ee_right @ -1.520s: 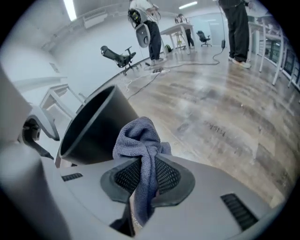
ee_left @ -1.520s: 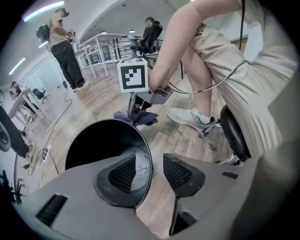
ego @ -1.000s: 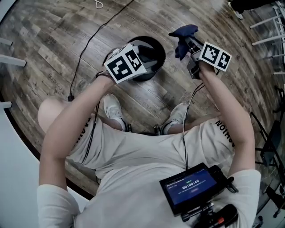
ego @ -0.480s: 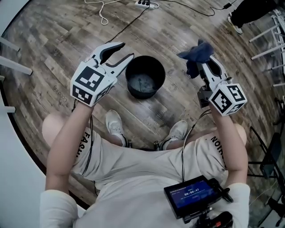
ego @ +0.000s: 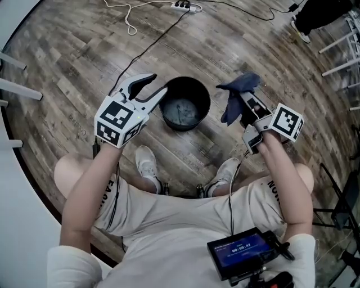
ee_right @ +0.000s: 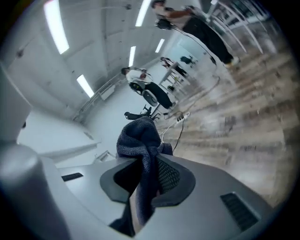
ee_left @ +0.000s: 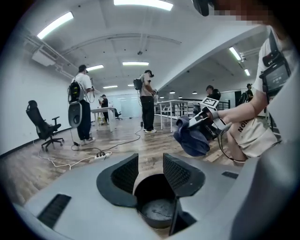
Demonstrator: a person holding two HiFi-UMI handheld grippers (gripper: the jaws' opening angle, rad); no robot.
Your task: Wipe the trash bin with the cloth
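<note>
A round black trash bin stands upright on the wooden floor in front of the person's feet; its inside shows in the left gripper view. My left gripper hovers just left of the bin's rim, jaws open and empty. My right gripper is to the bin's right, shut on a dark blue cloth that bunches above the jaws and hangs below them. The cloth fills the jaw gap in the right gripper view, and shows at the right in the left gripper view.
A white power strip and cables lie on the floor beyond the bin. The person's shoes stand close behind the bin. Chair legs are at the right edge. Other people and an office chair stand far off.
A second ago the left gripper was over the bin; it has pulled out to the bin's left. The right gripper with the cloth has swung toward the bin again.
</note>
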